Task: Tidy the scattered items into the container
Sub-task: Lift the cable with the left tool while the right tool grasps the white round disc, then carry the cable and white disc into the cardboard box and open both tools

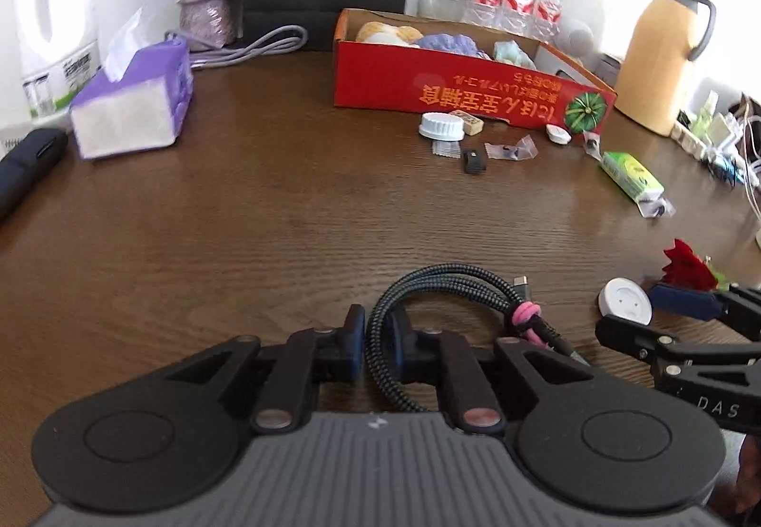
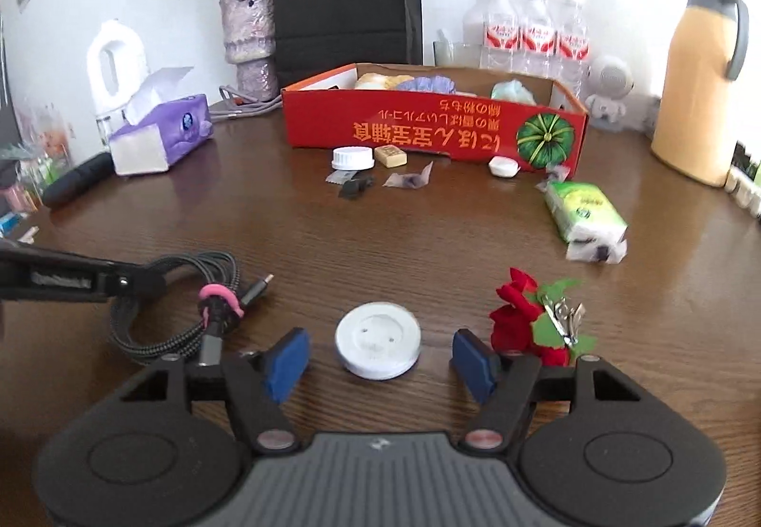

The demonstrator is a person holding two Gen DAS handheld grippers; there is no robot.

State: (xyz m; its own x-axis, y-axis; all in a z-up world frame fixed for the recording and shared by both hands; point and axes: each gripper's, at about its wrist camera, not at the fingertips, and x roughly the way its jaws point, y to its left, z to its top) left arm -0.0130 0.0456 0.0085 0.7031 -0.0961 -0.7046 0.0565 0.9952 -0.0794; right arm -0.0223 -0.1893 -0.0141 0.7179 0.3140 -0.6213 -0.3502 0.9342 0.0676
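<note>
Near the camera, a coiled cable (image 1: 428, 289) is squeezed by the left gripper (image 1: 378, 339), while a white disc (image 2: 378, 339) on the surface (image 2: 380, 232) is framed by the wide-open right gripper (image 2: 378, 358), well apart from the red box (image 2: 428, 127).

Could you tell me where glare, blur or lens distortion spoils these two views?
Left wrist view: window glare washes out the wall behind the thermos, and the table edge bows from fisheye distortion. Right wrist view: the green tissue pack looks softly blurred, the corners are vignetted dark, and the white disc stays sharp.
</note>
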